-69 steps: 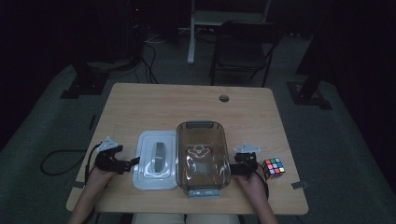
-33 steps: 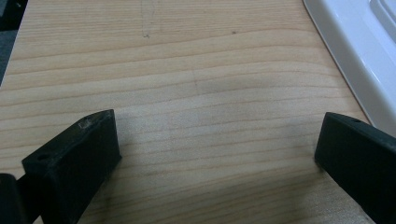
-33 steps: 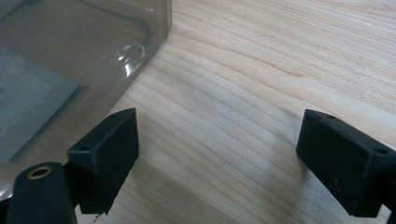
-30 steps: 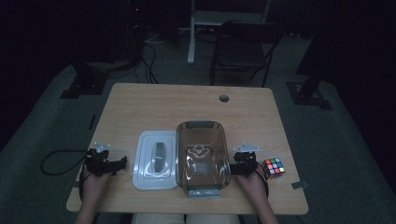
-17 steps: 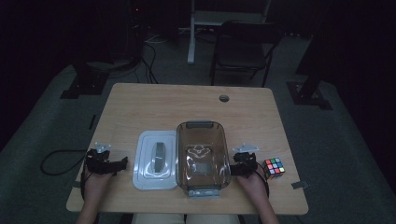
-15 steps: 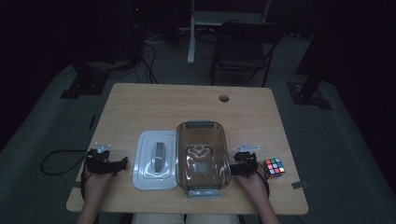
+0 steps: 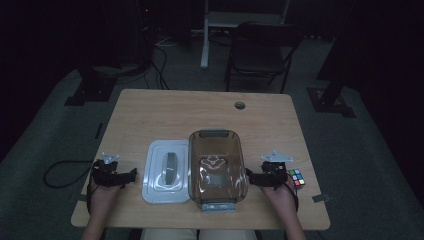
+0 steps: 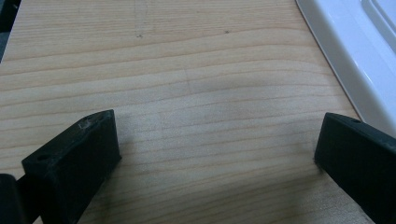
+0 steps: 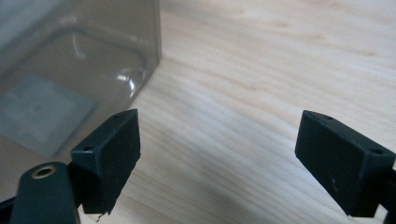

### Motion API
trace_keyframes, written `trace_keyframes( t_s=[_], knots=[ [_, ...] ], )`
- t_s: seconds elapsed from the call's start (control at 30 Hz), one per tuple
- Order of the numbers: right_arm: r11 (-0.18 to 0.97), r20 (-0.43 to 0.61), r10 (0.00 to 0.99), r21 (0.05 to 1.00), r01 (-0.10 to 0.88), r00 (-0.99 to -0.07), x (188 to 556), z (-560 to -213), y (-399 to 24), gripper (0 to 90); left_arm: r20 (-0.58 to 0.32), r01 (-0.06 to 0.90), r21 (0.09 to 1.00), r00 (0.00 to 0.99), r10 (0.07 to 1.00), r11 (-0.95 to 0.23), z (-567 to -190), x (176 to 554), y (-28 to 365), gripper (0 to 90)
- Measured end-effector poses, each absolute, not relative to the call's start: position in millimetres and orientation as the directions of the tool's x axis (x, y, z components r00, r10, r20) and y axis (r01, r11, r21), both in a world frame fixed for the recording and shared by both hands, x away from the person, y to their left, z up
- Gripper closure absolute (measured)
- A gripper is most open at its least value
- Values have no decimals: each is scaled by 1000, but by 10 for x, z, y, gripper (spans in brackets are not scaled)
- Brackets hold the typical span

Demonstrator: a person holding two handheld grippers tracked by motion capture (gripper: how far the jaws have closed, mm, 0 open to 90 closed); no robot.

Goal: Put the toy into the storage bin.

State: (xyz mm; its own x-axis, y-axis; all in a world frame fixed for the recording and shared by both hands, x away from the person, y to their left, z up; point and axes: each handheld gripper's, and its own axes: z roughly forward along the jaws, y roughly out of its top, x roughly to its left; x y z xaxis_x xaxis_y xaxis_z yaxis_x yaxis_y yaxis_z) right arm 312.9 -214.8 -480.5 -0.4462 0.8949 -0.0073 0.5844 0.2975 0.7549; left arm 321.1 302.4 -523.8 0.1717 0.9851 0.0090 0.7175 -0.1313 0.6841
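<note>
We hold the left hand-held gripper (image 7: 131,174) low over the pale wooden surface (image 7: 150,115), jaws spread wide w/ nothing btwn them; in the left gripper view only bare wood lies btwn them, & the flat white plastic lid (image 8: 355,56) sits just beside one jaw. The right hand-held gripper (image 7: 248,176) is also released: its jaws have just been closing a little, nothing btwn them. It sits just beside the clear brownish plastic container (image 7: 216,165), which stands touching the lid at mid-surface, near edge. A multicoloured puzzle cube (image 7: 297,177) rests near our right hand (image 7: 281,192).
</note>
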Motion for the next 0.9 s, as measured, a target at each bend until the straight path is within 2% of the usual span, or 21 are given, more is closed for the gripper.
trace_keyframes(
  t_s=[0.37,0.67,0.9],
  knots=[
    [232,-28,934,806,544,-355,3009,-4519,-2507,138,9,717,684,172,985,-131,-5239,3211,3024,6],
    [201,-54,960,817,541,-275,2932,-4486,-2840,137,9,717,684,172,985,-131,-5239,3211,3024,6],
    [142,-17,975,813,565,-220,2843,-4598,-3044,136,9,718,684,172,985,-132,-5238,3211,3024,6]
  ],
)
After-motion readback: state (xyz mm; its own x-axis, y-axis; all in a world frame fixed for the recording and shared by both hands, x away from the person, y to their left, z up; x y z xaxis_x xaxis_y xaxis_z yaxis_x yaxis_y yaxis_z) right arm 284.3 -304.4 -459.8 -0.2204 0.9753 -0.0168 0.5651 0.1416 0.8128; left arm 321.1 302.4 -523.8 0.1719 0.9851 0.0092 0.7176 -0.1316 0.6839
